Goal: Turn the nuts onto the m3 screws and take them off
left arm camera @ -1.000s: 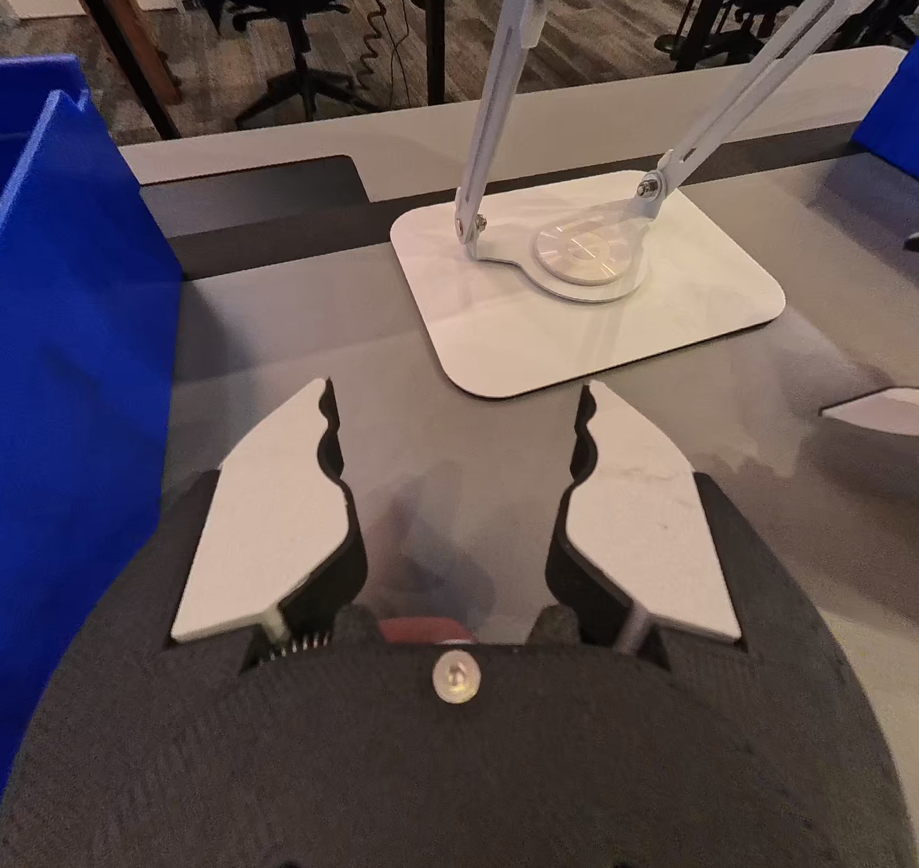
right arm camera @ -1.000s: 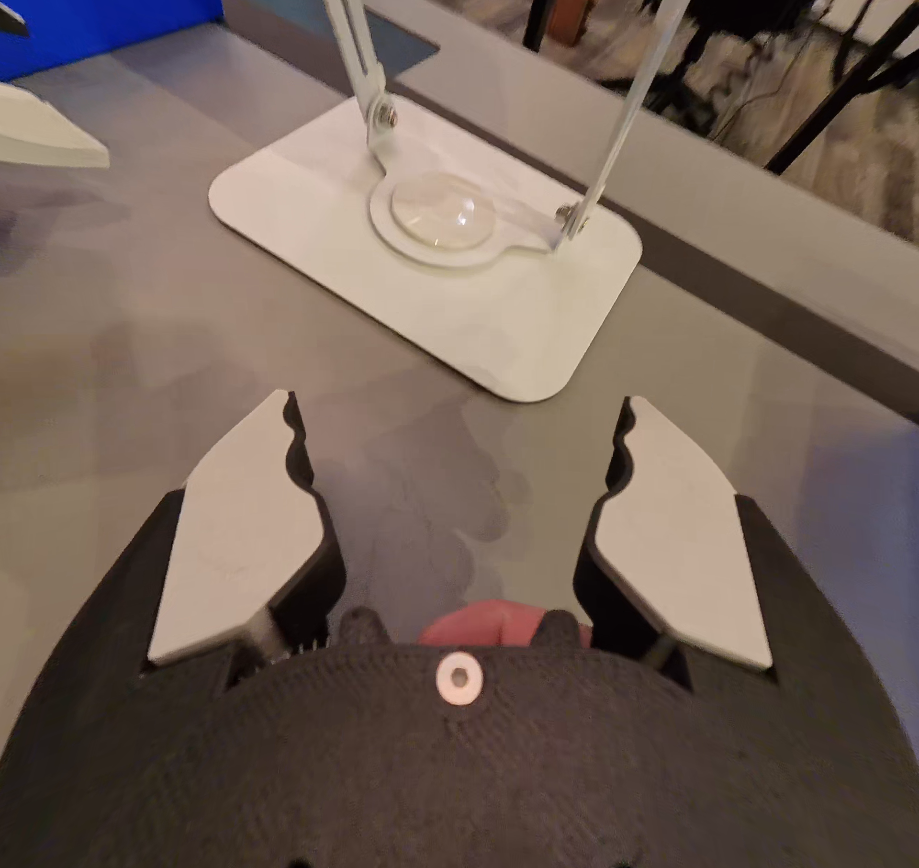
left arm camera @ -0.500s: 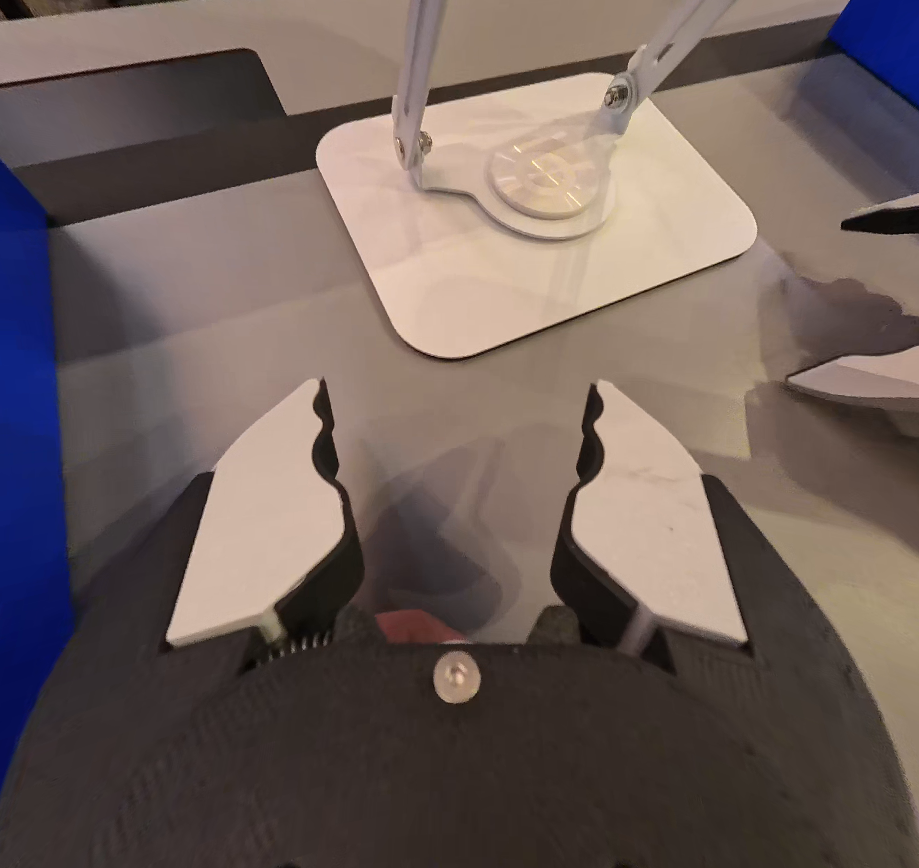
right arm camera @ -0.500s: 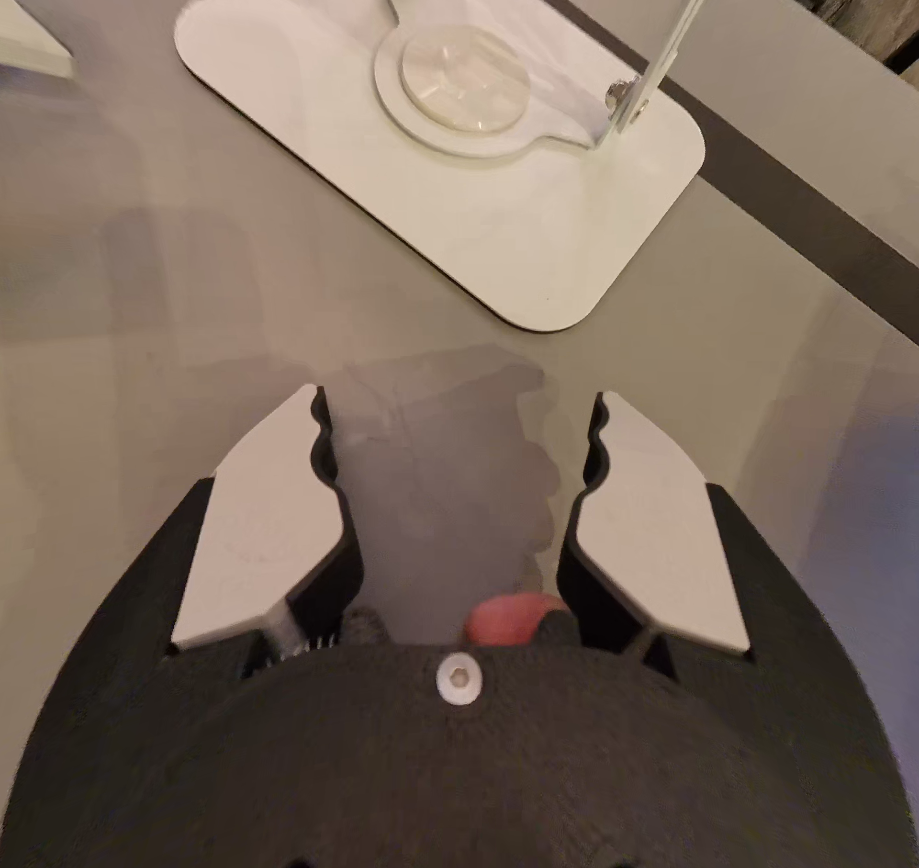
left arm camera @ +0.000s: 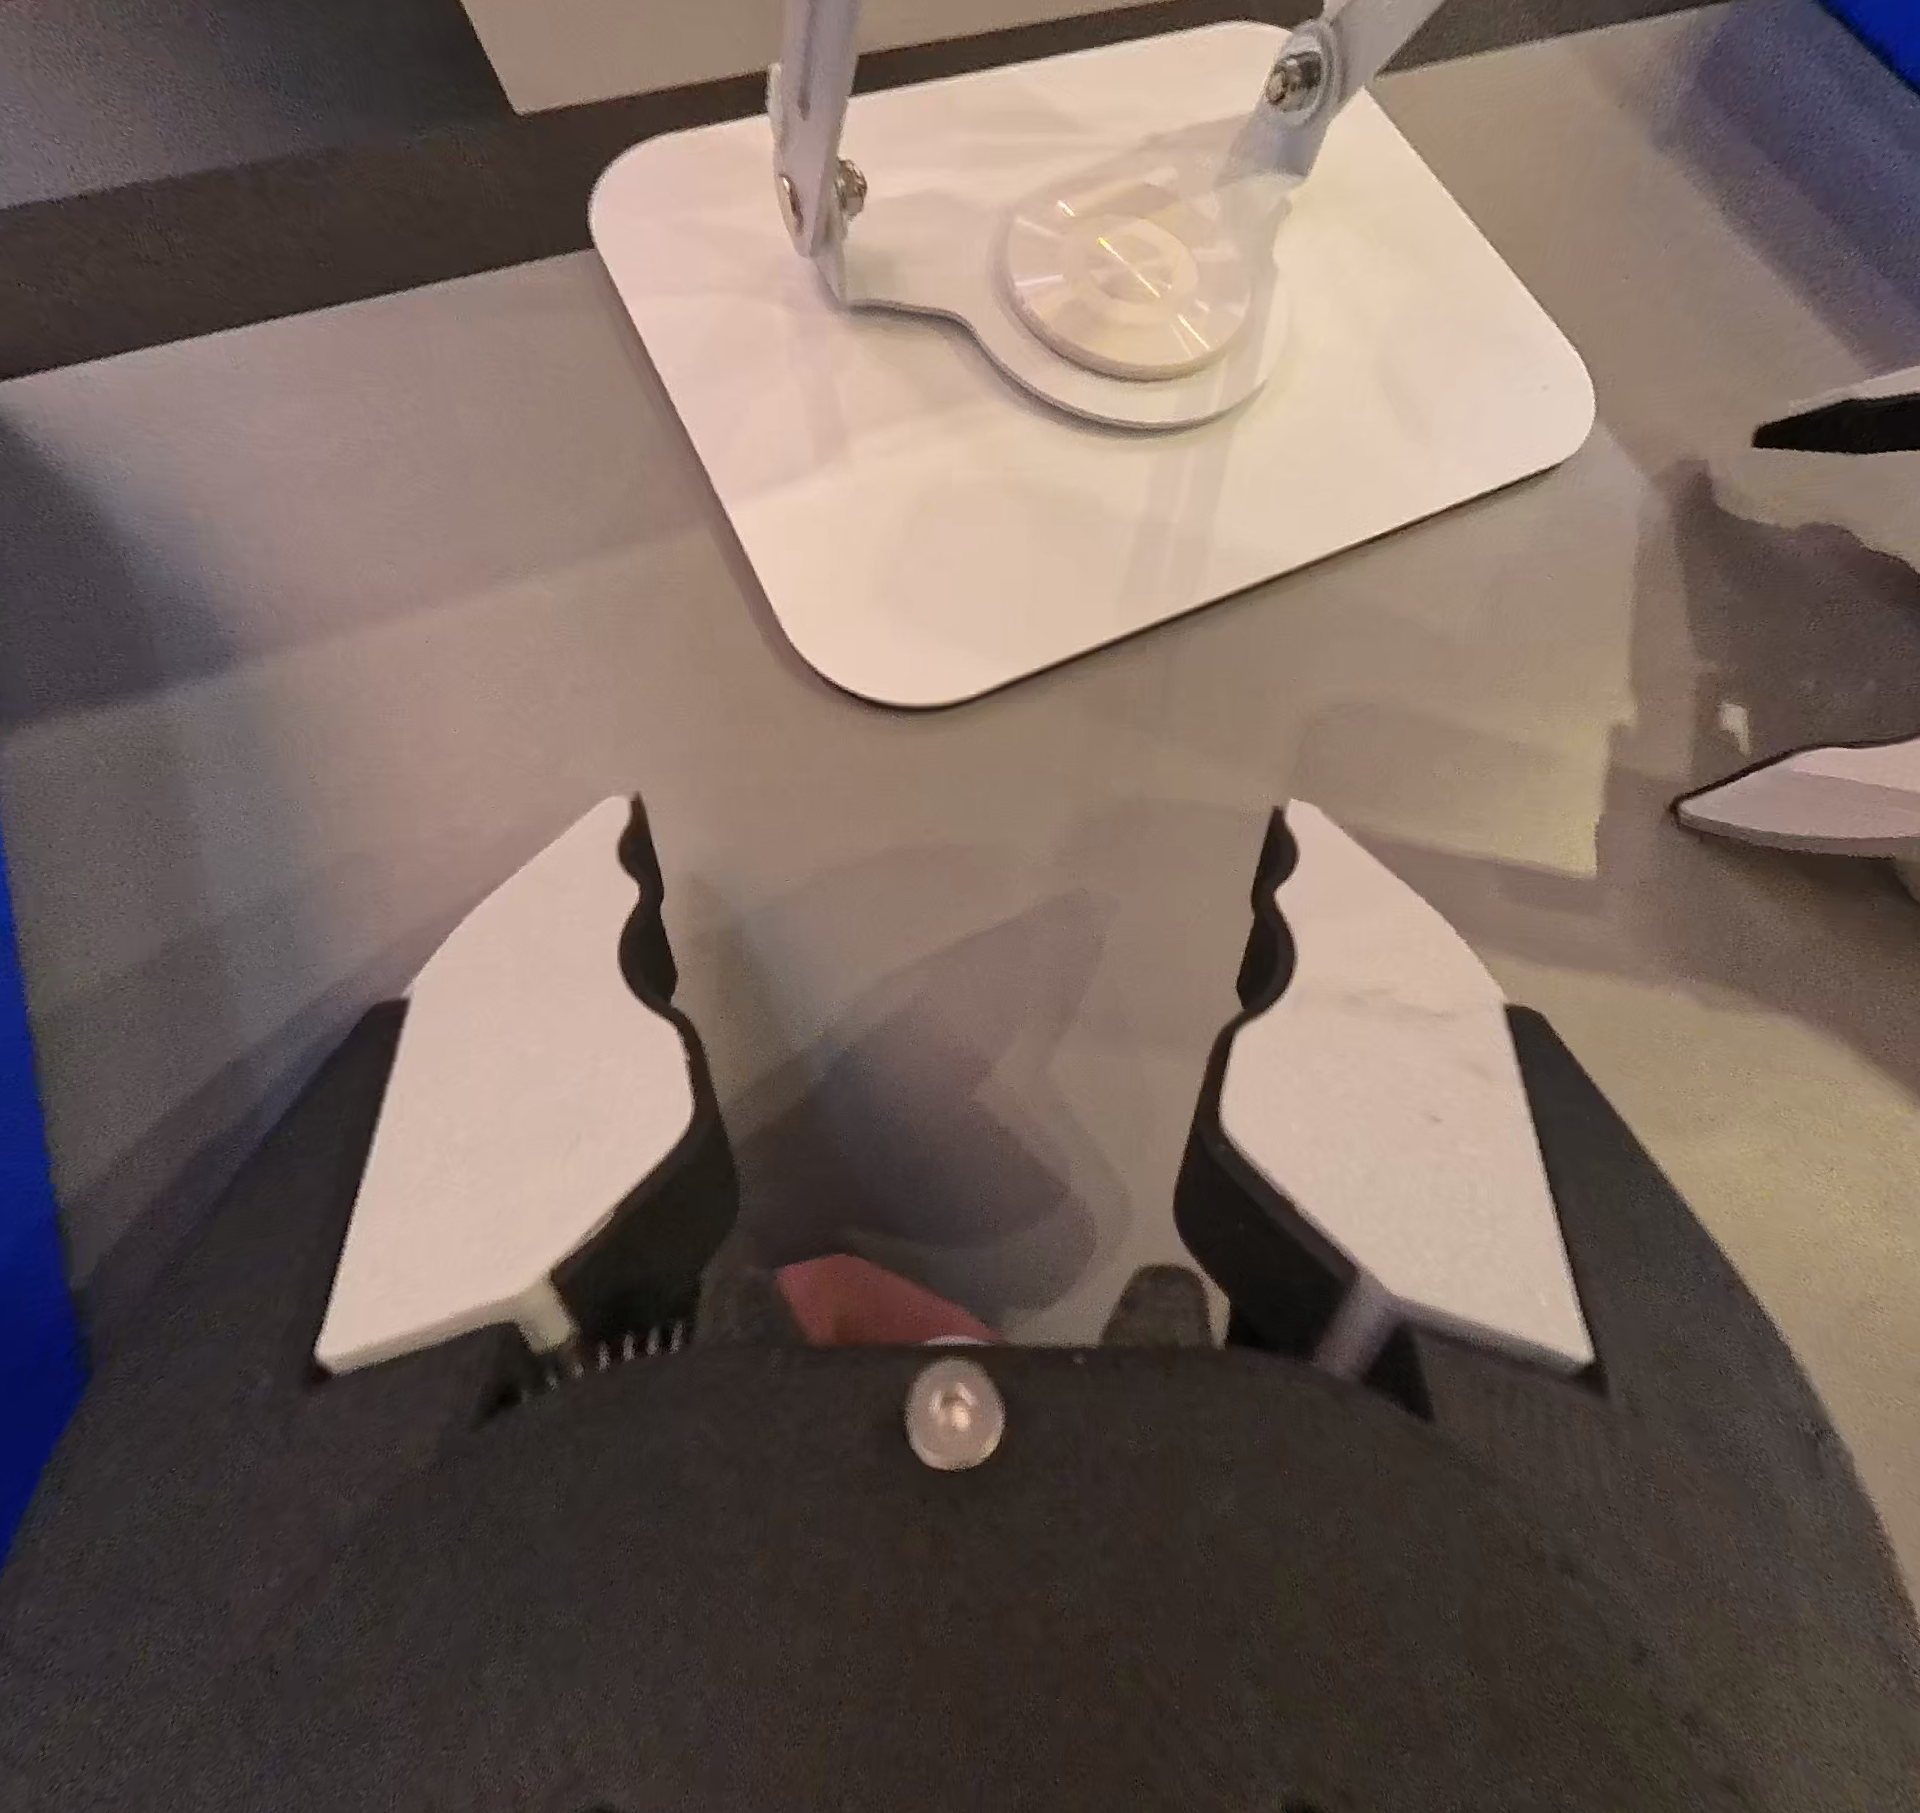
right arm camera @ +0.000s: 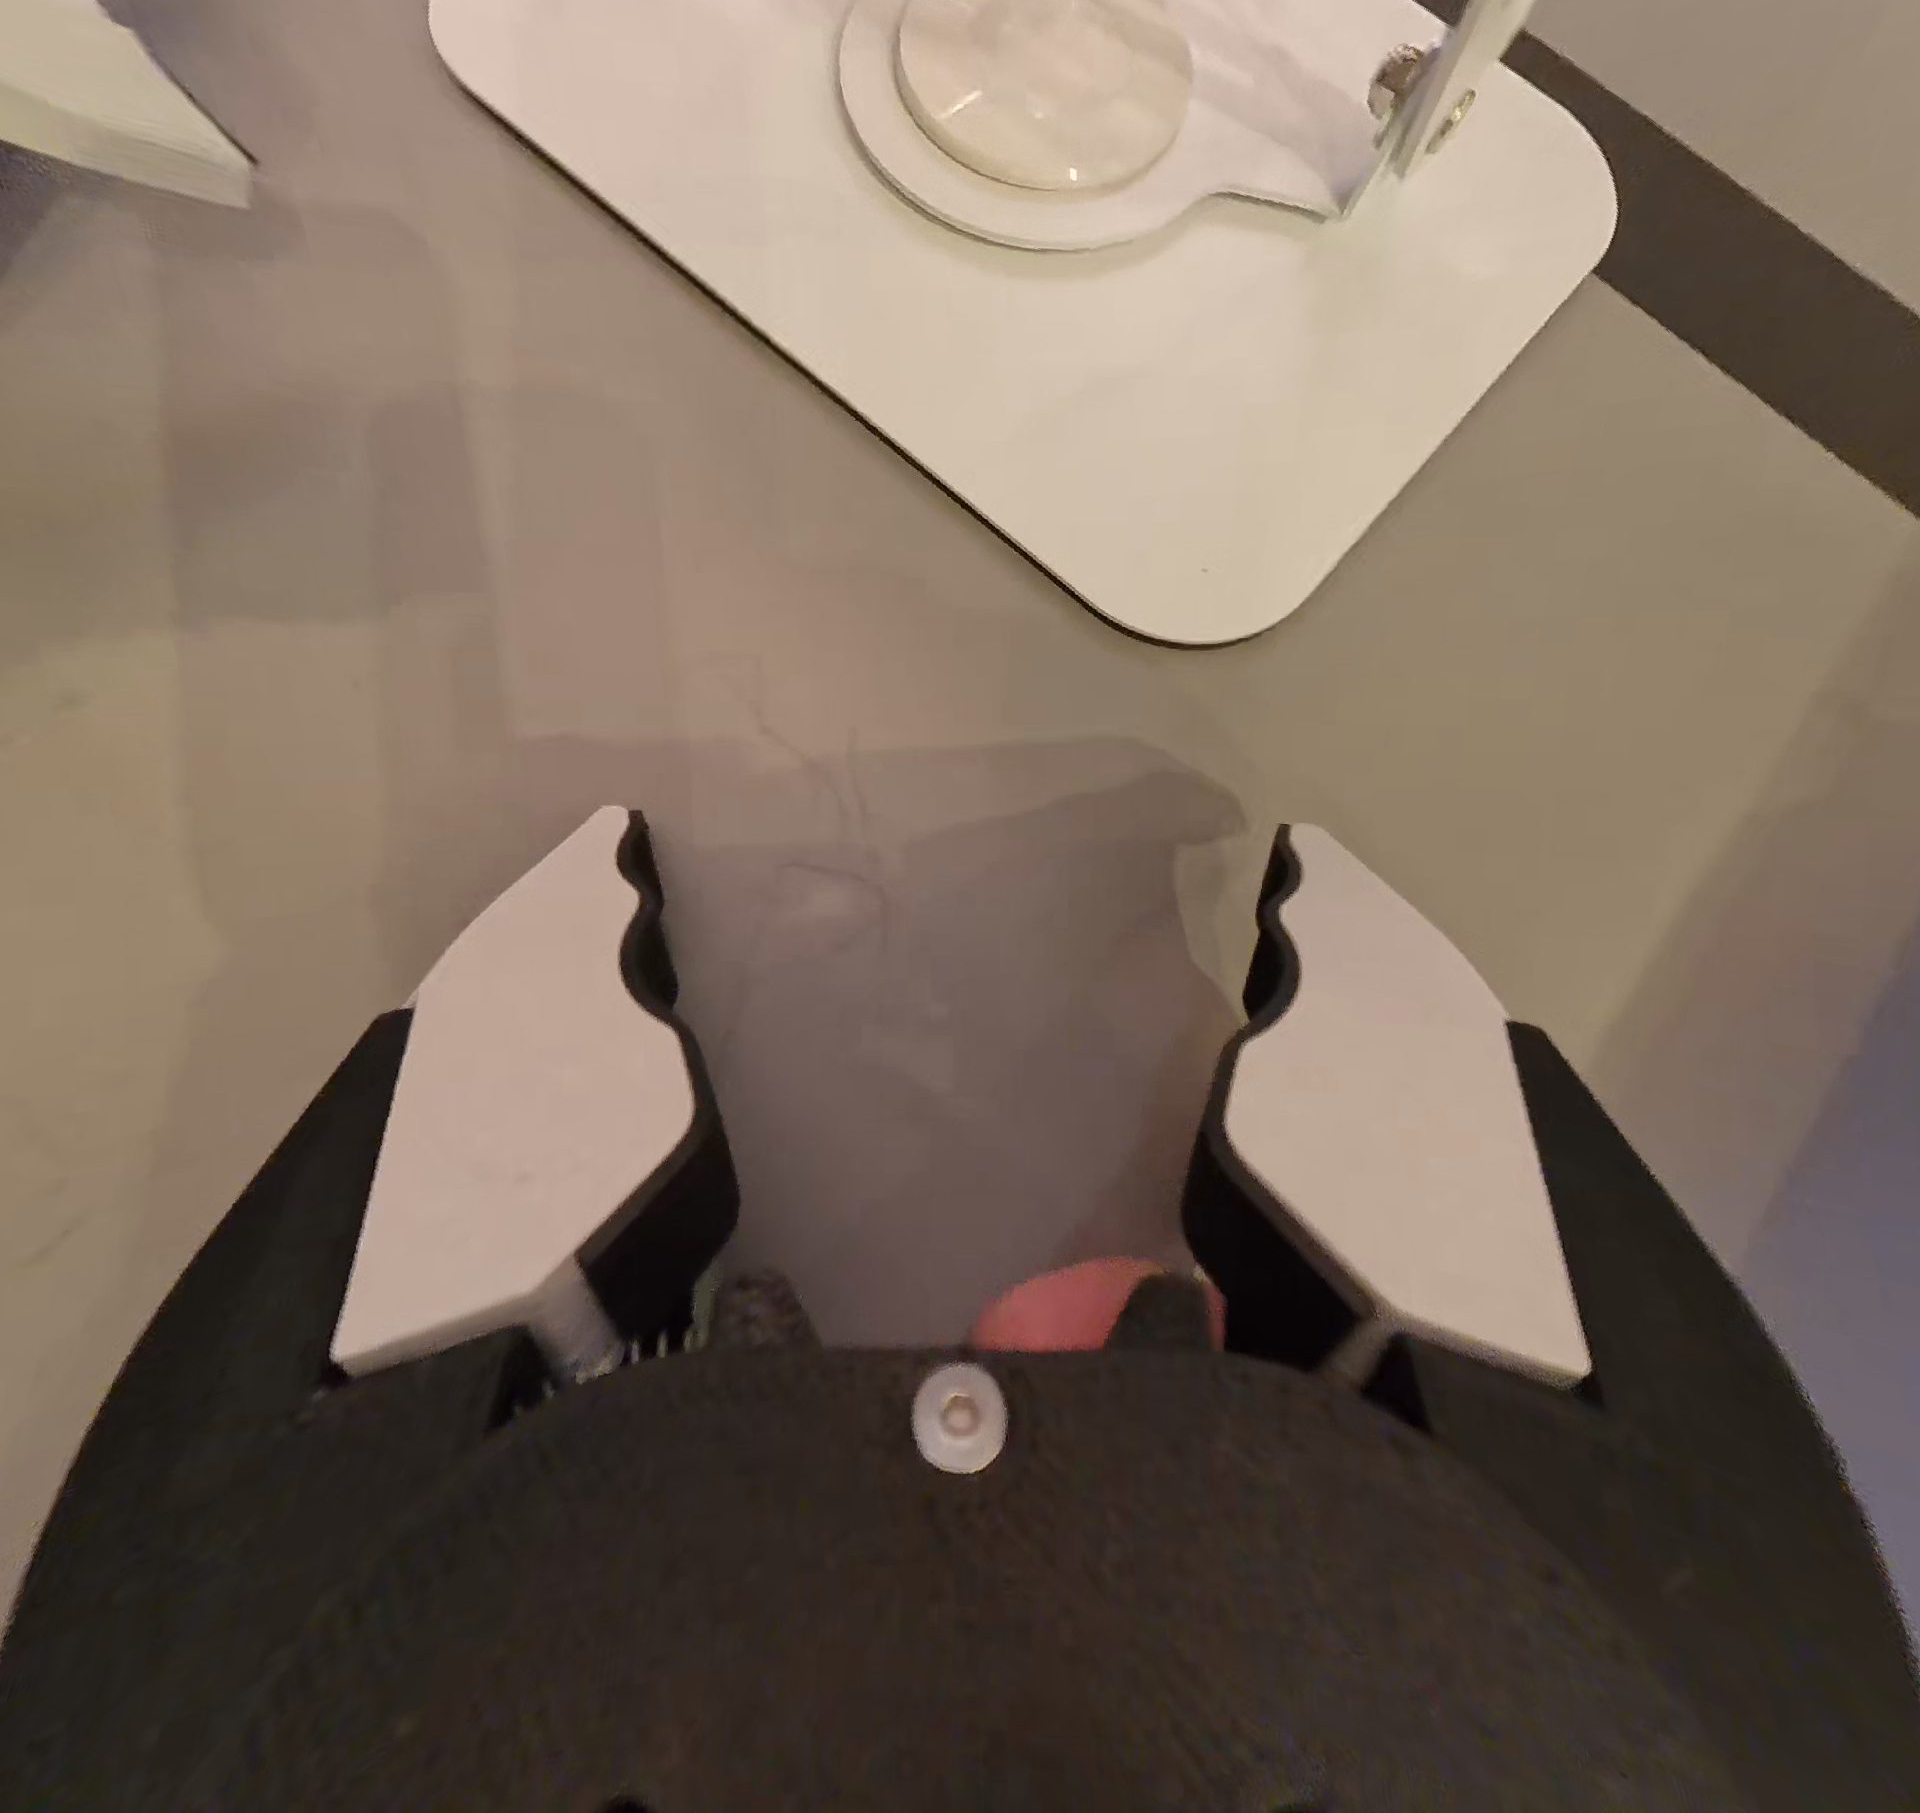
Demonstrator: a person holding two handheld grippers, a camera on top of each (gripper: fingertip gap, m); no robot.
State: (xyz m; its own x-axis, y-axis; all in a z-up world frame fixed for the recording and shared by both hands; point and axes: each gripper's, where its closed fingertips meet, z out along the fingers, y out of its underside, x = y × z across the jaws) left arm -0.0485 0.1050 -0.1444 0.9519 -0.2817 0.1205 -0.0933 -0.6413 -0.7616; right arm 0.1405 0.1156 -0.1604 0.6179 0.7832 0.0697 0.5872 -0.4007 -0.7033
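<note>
Currently no loose nuts or m3 screws show in either view, so where they are cannot be told; only small bolts show on the white stand base (left arm camera: 1091,475), fastening its two slanted white struts (left arm camera: 816,101). Left gripper (left arm camera: 956,890) hangs over bare grey counter (left arm camera: 312,620), jaws wide apart, nothing between them. Right gripper (right arm camera: 956,890) same: jaws spread wide, empty, bare counter under the gap. A pinkish patch (right arm camera: 1070,1306) shows behind each gripper's body, too hidden to identify. Stand base lies flat just ahead of both grippers, toward the counter's far edge, with a round clear disc (left arm camera: 1138,293) on it. Blue bin (left arm camera: 26,1140) sits at the left edge of the left wrist view; another blue bit at the top right corner. In the left wrist view the right gripper's white finger tips poke in at the right edge; in the right wrist view a white finger of the left gripper shows at the upper left. Nothing blocks the counter between jaws and stand. Versus a second ago: both cameras have tipped down and come closer to the counter, room background has dropped out of view, stand base looks nearer, and the jaws are as wide as before.
</note>
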